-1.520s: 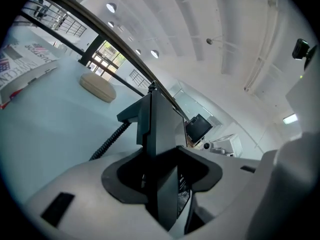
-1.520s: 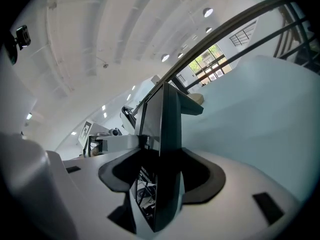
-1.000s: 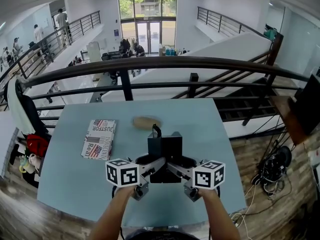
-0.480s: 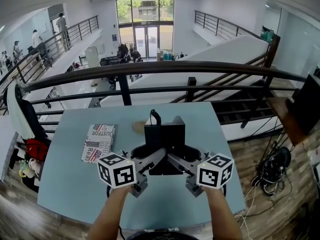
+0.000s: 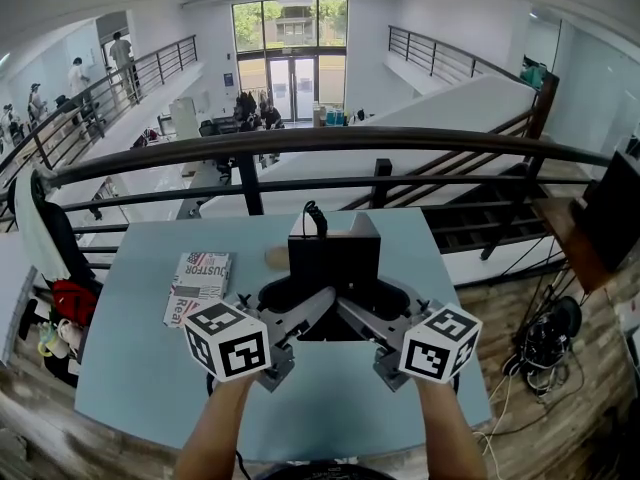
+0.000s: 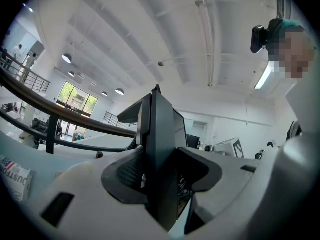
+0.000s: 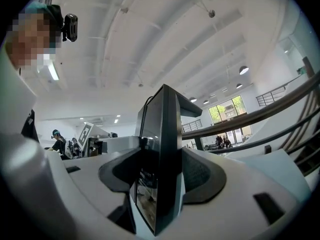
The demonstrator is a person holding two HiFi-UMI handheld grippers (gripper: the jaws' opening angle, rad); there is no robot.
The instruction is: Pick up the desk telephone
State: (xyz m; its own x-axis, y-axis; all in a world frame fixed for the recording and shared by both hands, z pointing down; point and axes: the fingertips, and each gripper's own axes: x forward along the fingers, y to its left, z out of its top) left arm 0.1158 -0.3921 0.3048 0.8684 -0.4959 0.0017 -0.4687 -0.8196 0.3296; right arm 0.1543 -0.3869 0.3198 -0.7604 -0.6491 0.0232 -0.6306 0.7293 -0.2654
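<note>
The black desk telephone (image 5: 335, 258) hangs in the air above the light blue table (image 5: 140, 368), its cord (image 5: 316, 214) sticking up at the back. My left gripper (image 5: 290, 313) is shut on the phone's left edge and my right gripper (image 5: 385, 313) is shut on its right edge. In the left gripper view the phone's thin edge (image 6: 162, 134) stands upright between the pads of the left gripper (image 6: 160, 179). The right gripper view shows the same: the telephone's edge (image 7: 162, 134) is clamped in the right gripper (image 7: 160, 176).
A box printed with flag patterns (image 5: 197, 283) lies on the table to the left. A tan object (image 5: 275, 256) sits behind the phone, partly hidden. A dark railing (image 5: 250, 143) runs past the table's far edge. Cables (image 5: 545, 338) lie on the floor at the right.
Both grippers have risen together with the telephone held between them. The phone now sits higher and larger in the head view and covers more of the tan object.
</note>
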